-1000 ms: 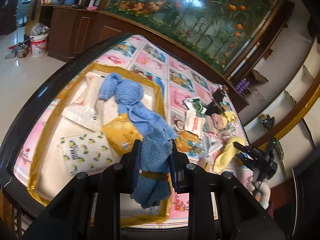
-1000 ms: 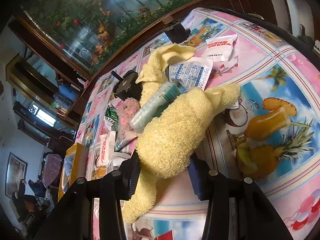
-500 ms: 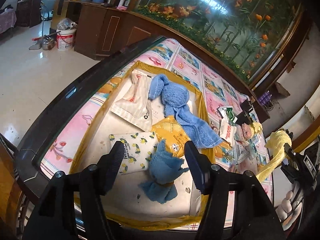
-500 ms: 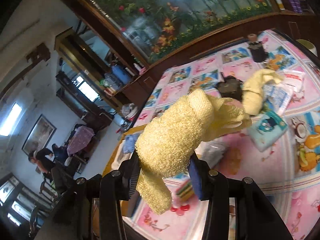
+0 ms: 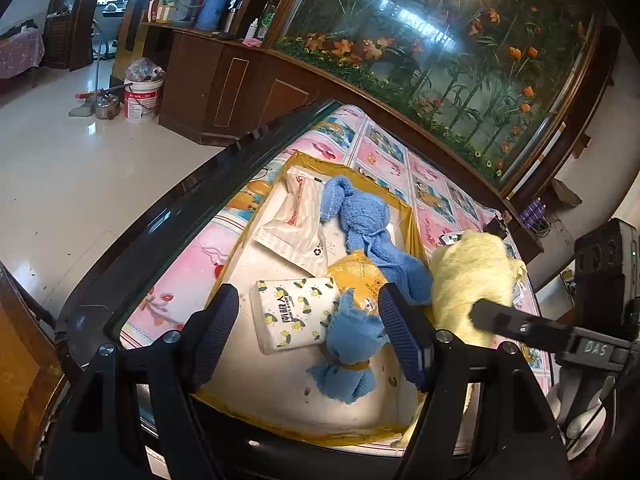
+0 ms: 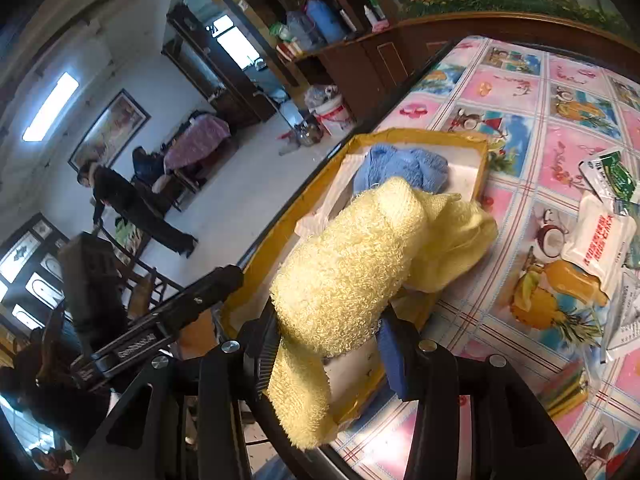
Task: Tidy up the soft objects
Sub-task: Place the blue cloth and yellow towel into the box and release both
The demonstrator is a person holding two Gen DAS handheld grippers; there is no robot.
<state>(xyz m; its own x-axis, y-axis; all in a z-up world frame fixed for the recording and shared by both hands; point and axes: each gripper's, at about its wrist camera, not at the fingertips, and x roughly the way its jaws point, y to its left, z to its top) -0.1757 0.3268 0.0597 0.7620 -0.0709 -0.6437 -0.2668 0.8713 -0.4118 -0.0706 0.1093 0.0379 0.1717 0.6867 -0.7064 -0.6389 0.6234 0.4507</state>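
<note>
Yellow towel clamped in right hand-held gripper above gold tray of blue towels; left hand-held gripper agape.

Domestic living room. A worktop covered with a fruit-patterned oilcloth stands before a dark wooden cabinet that carries thermos flasks and a large planted aquarium. Far left: tiled floor, a plastic bucket, a framed picture and a person by a cloth-covered table.
</note>
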